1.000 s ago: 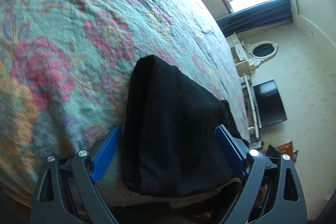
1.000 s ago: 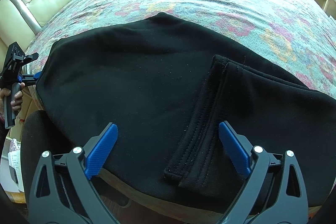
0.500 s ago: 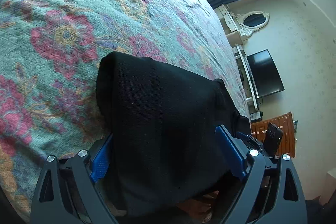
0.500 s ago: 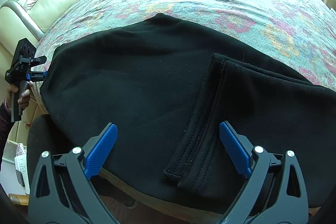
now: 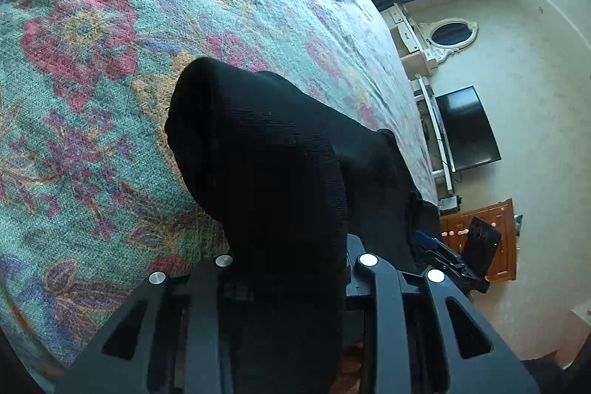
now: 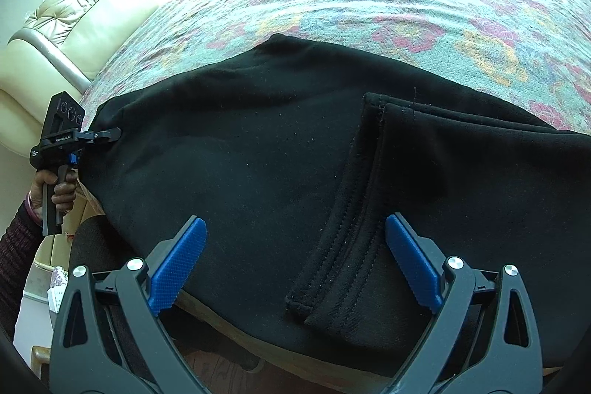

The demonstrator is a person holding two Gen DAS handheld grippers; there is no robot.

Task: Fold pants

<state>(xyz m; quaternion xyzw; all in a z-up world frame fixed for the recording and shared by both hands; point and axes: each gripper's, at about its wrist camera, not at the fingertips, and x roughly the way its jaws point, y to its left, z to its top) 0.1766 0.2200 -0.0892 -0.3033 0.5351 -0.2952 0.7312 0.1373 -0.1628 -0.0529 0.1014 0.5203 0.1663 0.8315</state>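
At the far left edge of the bed, in the right wrist view, the left gripper [image 6: 110, 134] is biting onto the left end of the pants [image 6: 258, 154]. Jaws are closing rn w/ a bunched fold of black fabric between them; the left wrist view shows that fold [image 5: 280, 172] humped up right out of the jaws, pads hidden under it.

Pants are one pair, black, lying across the near edge of the floral bedspread [image 6: 406, 6], long axis running left-right. Looks already doubled over once, imo, bc the waistband/hem edge [image 6: 354, 209] sits on top toward the right.

Right gripper [image 6: 295, 264] is wide open, nothing pinched, pointing down over the near edge w/ that stitched edge sitting btwn the two blue pads [image 6: 177, 264].

Key thing for the next move: left end is the held one, so fabric stretches rightward from the left gripper, and the right gripper is way closer to the stitched edge.

Count: 1 pants, 2 grippers, 1 hand [image 6: 61, 187] visible on the left handle.
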